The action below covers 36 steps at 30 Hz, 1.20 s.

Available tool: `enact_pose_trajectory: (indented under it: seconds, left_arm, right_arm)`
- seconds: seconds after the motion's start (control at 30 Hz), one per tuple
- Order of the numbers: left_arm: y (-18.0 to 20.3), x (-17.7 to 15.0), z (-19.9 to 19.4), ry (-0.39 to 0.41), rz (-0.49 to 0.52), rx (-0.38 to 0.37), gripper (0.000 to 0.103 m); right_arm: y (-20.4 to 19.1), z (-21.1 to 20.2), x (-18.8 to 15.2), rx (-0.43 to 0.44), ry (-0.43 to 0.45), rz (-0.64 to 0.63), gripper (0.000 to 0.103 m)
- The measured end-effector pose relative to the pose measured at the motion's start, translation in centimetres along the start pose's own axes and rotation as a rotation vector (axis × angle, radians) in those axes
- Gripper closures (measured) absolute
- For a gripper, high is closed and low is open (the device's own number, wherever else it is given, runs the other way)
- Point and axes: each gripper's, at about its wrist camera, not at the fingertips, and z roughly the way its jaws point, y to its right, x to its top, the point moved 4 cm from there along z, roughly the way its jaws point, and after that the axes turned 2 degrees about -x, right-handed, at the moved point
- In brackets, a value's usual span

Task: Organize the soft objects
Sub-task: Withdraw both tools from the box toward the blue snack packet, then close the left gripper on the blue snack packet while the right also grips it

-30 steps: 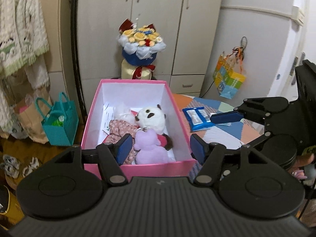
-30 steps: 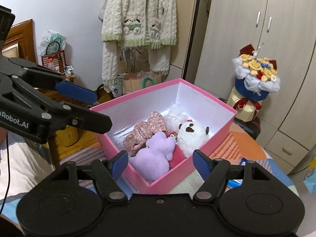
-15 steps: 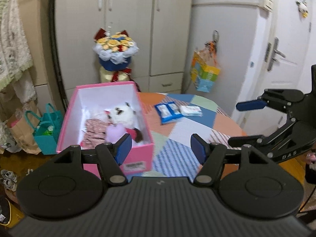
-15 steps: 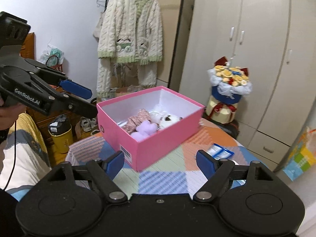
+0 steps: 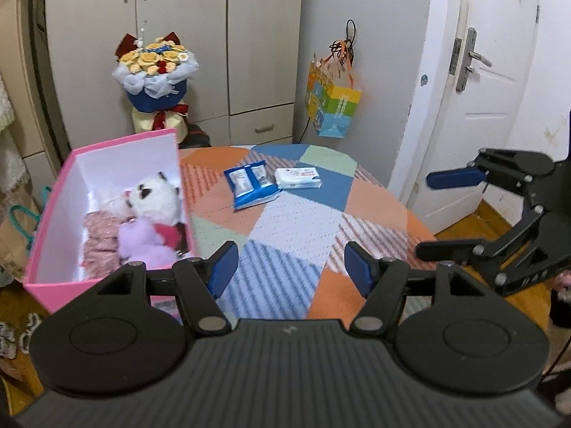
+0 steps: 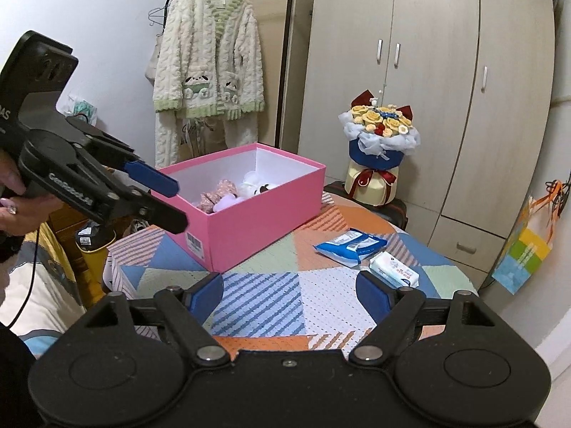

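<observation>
Nearest, the left gripper [image 5: 291,267] hangs over the patchwork tablecloth [image 5: 285,235] with its blue pads apart and nothing between them. The right gripper [image 6: 289,294] is likewise spread and empty above the cloth; from the left wrist view it shows at the right edge [image 5: 449,214], jaws wide, off the table's side. A hand [image 6: 19,203] grips the left tool's handle.

Further on, the pink box [image 6: 264,210] stands open on the table's left part. Inside lie the soft things: a purple plush [image 5: 142,240] at the front, touching a white plush [image 5: 153,198] behind it, and a floral fabric piece [image 5: 100,235] beside them.

Right of the box, well apart from it, a blue packet [image 5: 249,183] lies just beside a white tissue pack [image 5: 298,177].

Beyond the table stands a flower bouquet [image 5: 155,78] before the wardrobe [image 5: 200,35], and a cream cardigan [image 6: 208,57] hangs on a rail
</observation>
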Motion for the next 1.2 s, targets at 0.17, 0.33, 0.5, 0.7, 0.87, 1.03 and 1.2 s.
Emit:
enact_pose_trajectory:
  seconds: [0.17,0.33,0.5,0.7,0.87,1.03,1.2]
  left_arm:
    - [-0.1,1.1,3.7,0.018,-0.057,-0.019,0.038]
    - [-1.1,1.6,7.4,0.028,-0.117,-0.007,0.038]
    - [-1.8,2.6,10.9,0.051,-0.141,0.03,0.038]
    - [-2.1,3.3,15.6,0.007,-0.149,0.072,0.04]
    - [-2.7,4.2,18.9,0.011,-0.214,0.049,0.041]
    - [-5.4,6.2,23.0,0.01,-0.347,0.122,0.04]
    - [-7.9,6.4,25.7,-0.042,-0.422,0.17,0.041]
  right_arm:
    - [1.9,2.7,-0.1,0.033,0.014,0.002,0.018]
    - [3.6,6.1,-0.3,0.09,0.045,0.015,0.018]
    - [5.2,10.1,-0.4,0.106,0.04,0.016,0.018]
    - [6.2,14.1,0.1,0.031,0.014,-0.024,0.018]
    - [7.5,17.5,-0.1,0.056,-0.027,-0.035,0.018]
    - [8.7,21.4,-0.5,0.131,-0.041,-0.044,0.02]
    - [9.6,24.9,-0.3,0.138,-0.077,-0.008,0.02]
